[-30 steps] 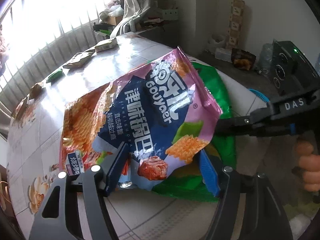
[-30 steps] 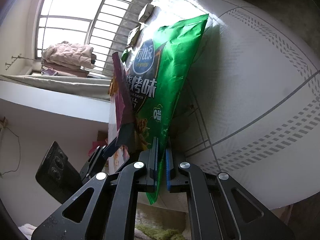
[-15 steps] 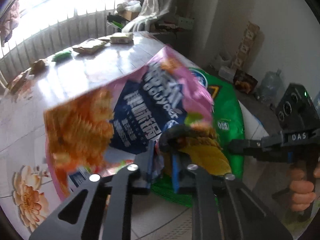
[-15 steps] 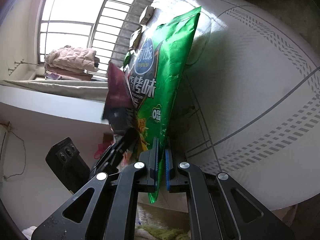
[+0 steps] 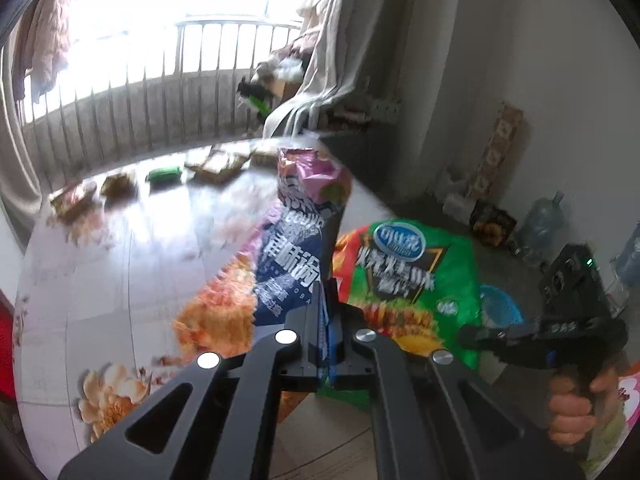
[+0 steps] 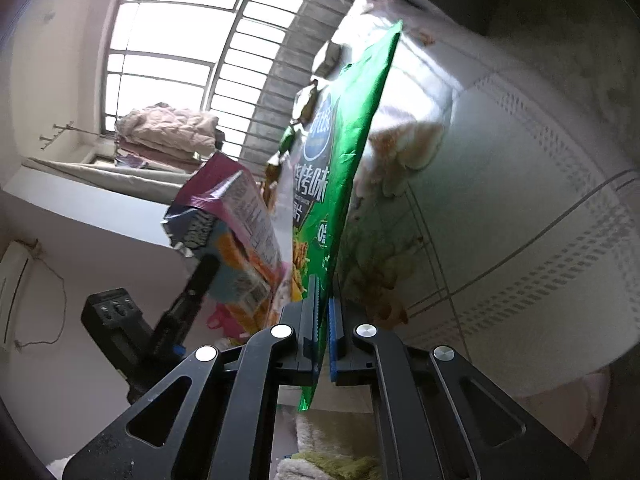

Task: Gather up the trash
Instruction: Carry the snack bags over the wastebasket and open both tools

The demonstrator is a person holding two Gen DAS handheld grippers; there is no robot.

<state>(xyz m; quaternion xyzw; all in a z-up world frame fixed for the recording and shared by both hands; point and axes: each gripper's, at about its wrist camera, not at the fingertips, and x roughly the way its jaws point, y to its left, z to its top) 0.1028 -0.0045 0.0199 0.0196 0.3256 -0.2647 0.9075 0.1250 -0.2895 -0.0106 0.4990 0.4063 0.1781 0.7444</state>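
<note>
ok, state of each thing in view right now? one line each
left tongs: shut on the pink-and-blue snack bag
right tongs: shut on the green chip bag
pink-and-blue snack bag: crumpled, pinched near one edge, lifted off the table
green chip bag: flat, held by its lower edge, hanging edge-on
small wrappers: lying loose at the table's far edge, untouched
table: floral top

The right gripper (image 6: 325, 308) has its jaws closed on the lower edge of a green bag (image 6: 340, 168), which stands edge-on up the middle of the frame against the white table (image 6: 520, 208). To its left, the left gripper (image 6: 208, 264) pinches a purple bag (image 6: 236, 216), lifted clear of the table. Behind are a barred window (image 6: 172, 52) and folded bedding (image 6: 168, 132).
</note>
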